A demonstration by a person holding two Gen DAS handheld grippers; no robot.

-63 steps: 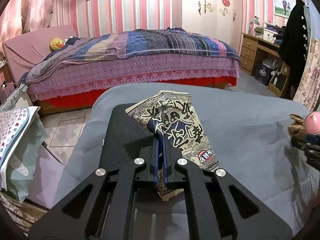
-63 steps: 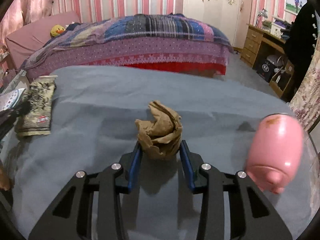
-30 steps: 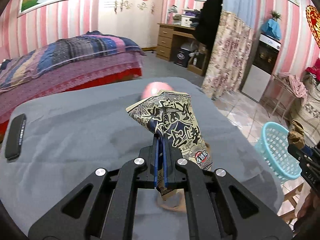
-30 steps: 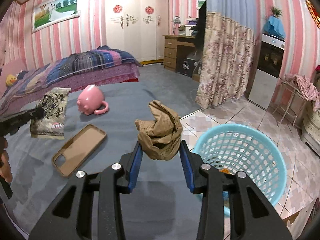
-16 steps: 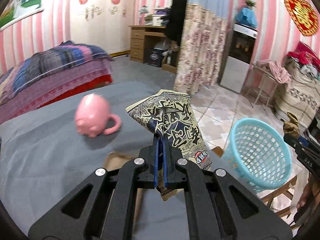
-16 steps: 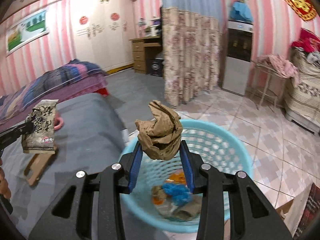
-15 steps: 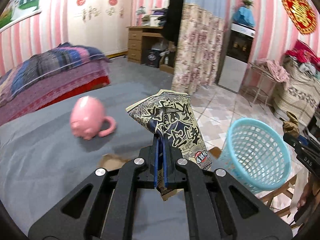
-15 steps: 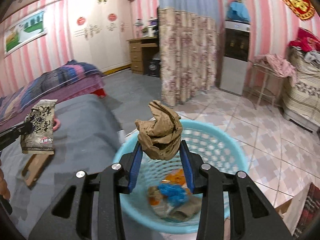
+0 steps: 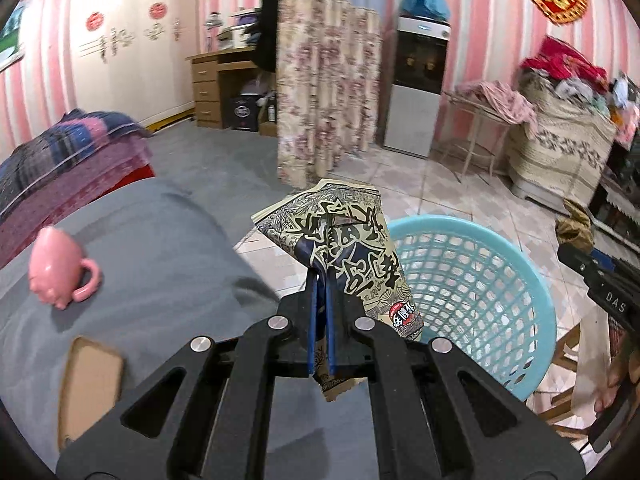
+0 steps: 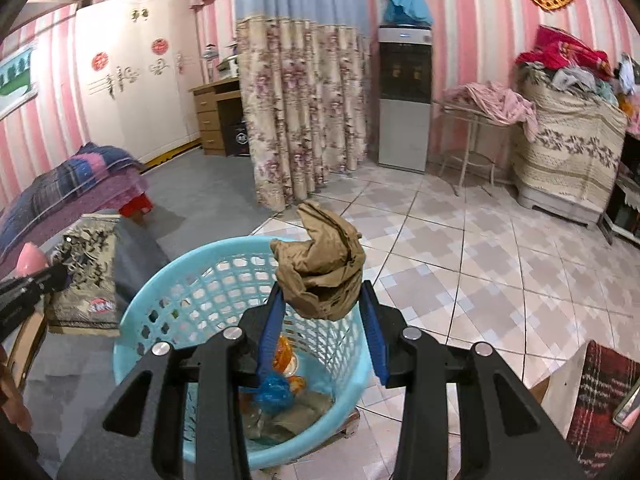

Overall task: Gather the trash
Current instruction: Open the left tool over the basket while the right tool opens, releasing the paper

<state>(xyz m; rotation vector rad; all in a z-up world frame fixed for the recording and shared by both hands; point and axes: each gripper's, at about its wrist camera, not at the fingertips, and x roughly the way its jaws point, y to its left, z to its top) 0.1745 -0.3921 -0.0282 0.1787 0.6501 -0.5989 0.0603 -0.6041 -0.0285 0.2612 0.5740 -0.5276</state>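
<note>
The printed snack wrapper (image 9: 352, 256) is pinched flat between the blue pads of the left tongs (image 9: 320, 280), which are pressed together on its lower middle; most of the wrapper stands up above the tips, and a torn end hangs below them. In the left wrist view it sits in front of the near rim of the light blue basket (image 9: 516, 264), at the edge of the grey-covered worktop (image 9: 160, 248).

The crumpled brown paper ball (image 10: 320, 264) is clamped between the pads of the right tongs (image 10: 322, 300), which are spread only as wide as the ball. It rides at the fingertips, and in the right wrist view it sits directly above the basket (image 10: 136, 320), over the opening. Inside the basket lie a blue wad (image 10: 274, 390), something orange and some flattened packaging.

On the worktop, well to the left of the wrapper, a pink pig-shaped mug (image 9: 60, 268) lies on its side, and nearer the camera lies a tan phone case (image 9: 90, 384). The basket stands on the tiled floor (image 10: 460, 248) just beside the worktop.
</note>
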